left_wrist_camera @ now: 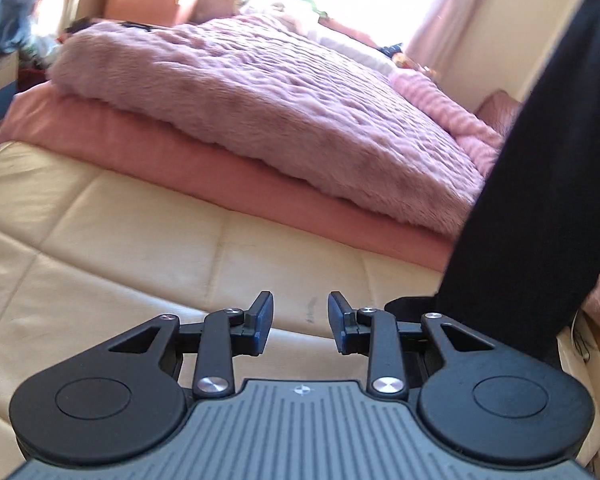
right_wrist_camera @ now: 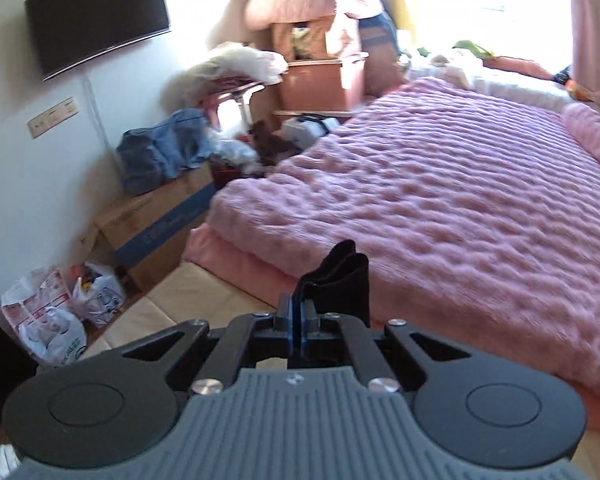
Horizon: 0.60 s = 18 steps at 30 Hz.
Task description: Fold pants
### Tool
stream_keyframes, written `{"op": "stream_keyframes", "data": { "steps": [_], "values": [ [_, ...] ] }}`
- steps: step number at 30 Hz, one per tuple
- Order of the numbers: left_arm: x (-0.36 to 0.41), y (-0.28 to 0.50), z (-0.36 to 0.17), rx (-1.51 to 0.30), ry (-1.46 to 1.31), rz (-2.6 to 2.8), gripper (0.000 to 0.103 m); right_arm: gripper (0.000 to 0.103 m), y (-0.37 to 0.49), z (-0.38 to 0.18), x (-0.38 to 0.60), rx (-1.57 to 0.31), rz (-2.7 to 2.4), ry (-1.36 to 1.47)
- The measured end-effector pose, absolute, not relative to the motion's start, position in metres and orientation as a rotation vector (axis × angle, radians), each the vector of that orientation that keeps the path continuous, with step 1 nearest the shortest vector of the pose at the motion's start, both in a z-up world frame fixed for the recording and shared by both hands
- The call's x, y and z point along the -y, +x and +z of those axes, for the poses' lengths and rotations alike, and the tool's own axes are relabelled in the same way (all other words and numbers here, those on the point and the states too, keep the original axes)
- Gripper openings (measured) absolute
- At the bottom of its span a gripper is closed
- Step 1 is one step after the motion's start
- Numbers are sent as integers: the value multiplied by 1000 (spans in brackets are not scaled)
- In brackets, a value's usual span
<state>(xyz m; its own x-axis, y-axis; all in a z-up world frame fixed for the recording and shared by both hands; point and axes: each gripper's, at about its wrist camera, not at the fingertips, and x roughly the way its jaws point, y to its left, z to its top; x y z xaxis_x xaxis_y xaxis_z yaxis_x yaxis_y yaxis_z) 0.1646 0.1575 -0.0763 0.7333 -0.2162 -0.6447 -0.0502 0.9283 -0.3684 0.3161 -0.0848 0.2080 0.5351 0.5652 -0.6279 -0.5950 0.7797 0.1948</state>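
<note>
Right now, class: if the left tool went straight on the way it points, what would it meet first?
Probably the cream cushioned surface ahead of the open left tool; nothing lies between. The hanging black pants are off to the right.

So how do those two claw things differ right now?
The left gripper has its jaws apart with nothing between them, over the cream padded surface. The right gripper is shut, pinching the black pants; from the left view they hang in a long dark strip. Both are the same black build with blue pads.
</note>
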Motion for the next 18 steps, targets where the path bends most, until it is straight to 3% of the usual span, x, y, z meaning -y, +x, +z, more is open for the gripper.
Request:
{"op": "stream_keyframes", "data": {
  "steps": [10, 18],
  "values": [
    [-198, 152, -88, -756, -440, -24, 36, 0, 333, 197, -10, -768, 845, 18],
    [-182, 160, -92, -790, -409, -45, 36, 0, 347, 179, 62, -796, 793, 101]
  ]
}}
